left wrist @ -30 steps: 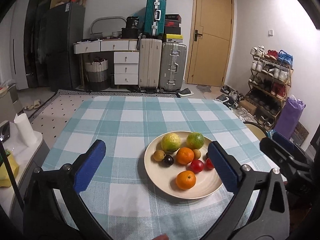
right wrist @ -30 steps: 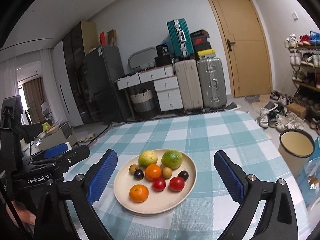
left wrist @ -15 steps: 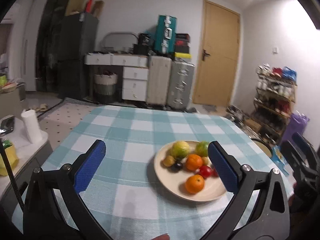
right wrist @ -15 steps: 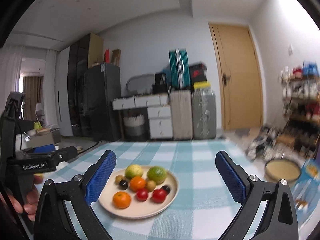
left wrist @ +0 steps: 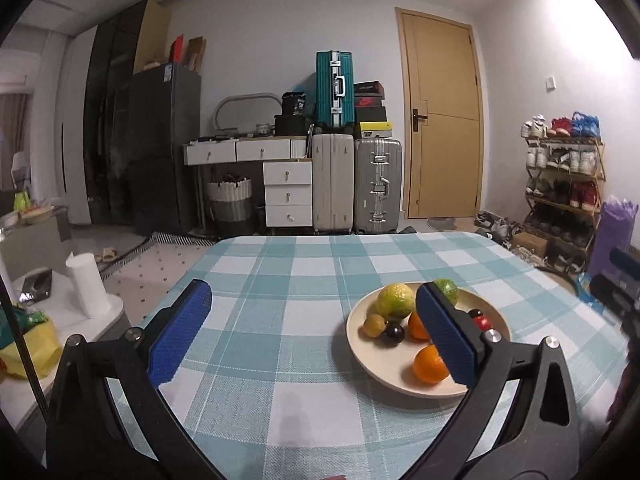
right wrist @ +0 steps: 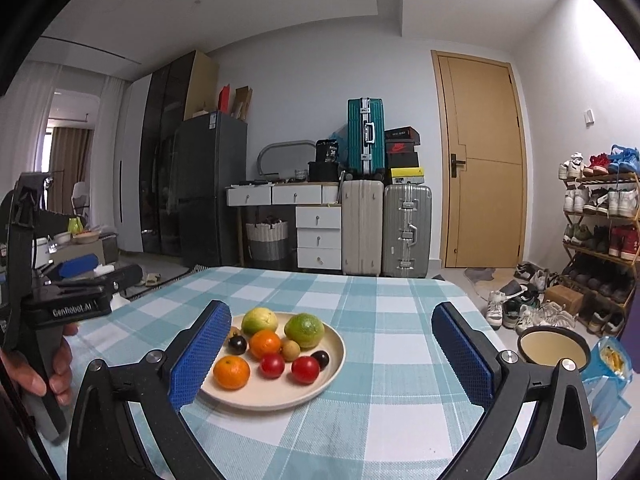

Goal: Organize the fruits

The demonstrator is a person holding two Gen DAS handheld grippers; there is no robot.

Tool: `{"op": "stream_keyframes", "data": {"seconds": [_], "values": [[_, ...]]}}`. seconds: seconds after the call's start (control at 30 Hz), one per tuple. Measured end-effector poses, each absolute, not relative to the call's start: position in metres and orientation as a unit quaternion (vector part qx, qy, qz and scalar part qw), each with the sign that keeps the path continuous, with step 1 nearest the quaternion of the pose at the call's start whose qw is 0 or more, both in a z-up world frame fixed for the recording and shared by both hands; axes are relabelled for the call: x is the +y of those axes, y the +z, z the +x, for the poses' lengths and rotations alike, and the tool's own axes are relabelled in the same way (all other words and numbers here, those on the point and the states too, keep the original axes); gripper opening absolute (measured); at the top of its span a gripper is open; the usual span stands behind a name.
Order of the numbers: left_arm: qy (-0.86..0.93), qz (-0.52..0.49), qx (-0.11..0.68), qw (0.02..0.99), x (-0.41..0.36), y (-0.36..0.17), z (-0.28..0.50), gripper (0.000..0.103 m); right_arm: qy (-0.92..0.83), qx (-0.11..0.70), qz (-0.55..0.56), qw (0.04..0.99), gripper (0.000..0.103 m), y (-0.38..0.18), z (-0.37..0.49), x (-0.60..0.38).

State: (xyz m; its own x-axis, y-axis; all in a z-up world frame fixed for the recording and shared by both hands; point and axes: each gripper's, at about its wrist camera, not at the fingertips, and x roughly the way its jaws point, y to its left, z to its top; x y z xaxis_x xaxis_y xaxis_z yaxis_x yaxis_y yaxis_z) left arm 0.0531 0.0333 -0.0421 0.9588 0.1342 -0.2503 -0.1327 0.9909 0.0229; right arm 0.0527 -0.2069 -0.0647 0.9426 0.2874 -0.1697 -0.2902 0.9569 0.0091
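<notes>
A cream plate (right wrist: 334, 350) (left wrist: 356, 344) sits on the checked tablecloth (right wrist: 384, 312). It holds a yellow-green citrus (right wrist: 259, 321), a green lime (right wrist: 304, 330), two oranges (right wrist: 231, 372), two red tomatoes (right wrist: 305, 369), dark plums (right wrist: 237, 344) and small brown fruits (right wrist: 291, 350). My left gripper (left wrist: 314, 334) is open and empty above the table, left of the plate. My right gripper (right wrist: 332, 354) is open and empty, its left finger near the plate's left rim.
Suitcases (right wrist: 406, 230), white drawers (right wrist: 318, 238) and a door (right wrist: 482, 168) stand behind the table. A shoe rack (right wrist: 596, 232) and a round bin (right wrist: 554, 346) are on the right. A side table with a paper roll (left wrist: 86, 284) is on the left.
Both grippers have tilted up and drawn lower toward the table. The plate now sits further right in the left wrist view. Both stay open.
</notes>
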Motion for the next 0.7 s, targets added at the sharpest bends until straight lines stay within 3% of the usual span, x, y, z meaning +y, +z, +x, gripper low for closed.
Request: {"op": "stream_keyframes", "data": {"seconds": [0.3,0.7], "values": [[0.049,-0.024,0.156,0.986,0.047,-0.062,0.066,0.102,0.145,0.162,-0.002,0.976,0.103,-0.080,0.073,-0.206],[0.036,-0.008,0.154,0.987,0.041,-0.062,0.063,0.102,0.165,0.151,-0.018,0.974,0.103,-0.079,0.070,-0.199]]}}
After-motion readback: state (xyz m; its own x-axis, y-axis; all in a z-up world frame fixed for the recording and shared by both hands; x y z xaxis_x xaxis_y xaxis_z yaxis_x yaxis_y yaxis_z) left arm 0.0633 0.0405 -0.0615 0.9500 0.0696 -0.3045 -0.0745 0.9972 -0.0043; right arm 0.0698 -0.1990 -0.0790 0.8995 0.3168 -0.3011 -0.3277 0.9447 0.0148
